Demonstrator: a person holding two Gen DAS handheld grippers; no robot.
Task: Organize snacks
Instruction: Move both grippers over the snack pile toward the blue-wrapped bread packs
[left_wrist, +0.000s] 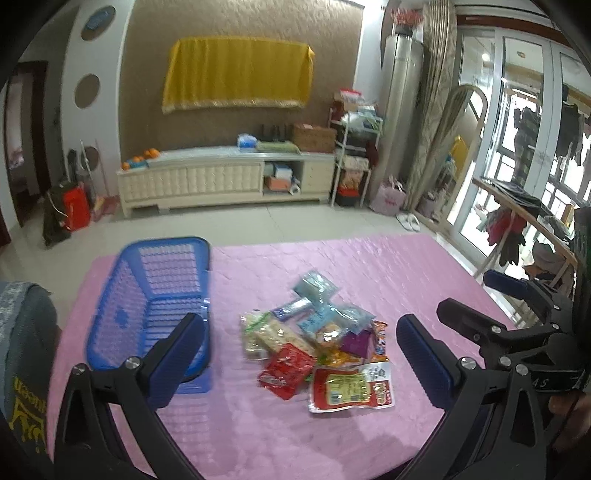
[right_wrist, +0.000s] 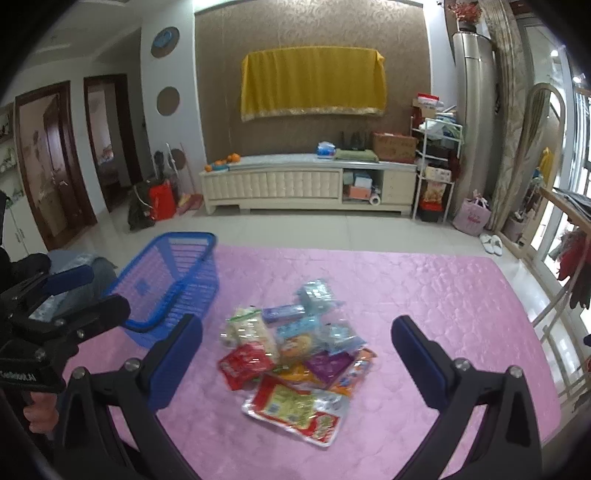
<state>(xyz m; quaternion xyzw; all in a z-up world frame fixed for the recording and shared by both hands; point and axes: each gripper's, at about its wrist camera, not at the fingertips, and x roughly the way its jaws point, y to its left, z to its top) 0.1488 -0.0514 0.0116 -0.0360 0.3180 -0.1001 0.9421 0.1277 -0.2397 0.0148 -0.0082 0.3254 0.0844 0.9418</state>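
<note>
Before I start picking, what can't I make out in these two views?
- Blue plastic slatted basket: near end hidden behind the left tool finger, left view.
- Pile of small foil snack packets: labels blurred; bottom packets covered by others.
- Pink quilted table cover: near edge cut off behind the right tool.

The left tongs (left_wrist: 301, 350) stand wide open, both blue fingers (left_wrist: 177, 354) spread far apart and holding nothing. The right tongs (right_wrist: 295, 350) gape just as wide (also empty). Each shows at the edge of the other's view, side by side and level, a bare hand (right_wrist: 38, 413) gripping the left handle.
</note>
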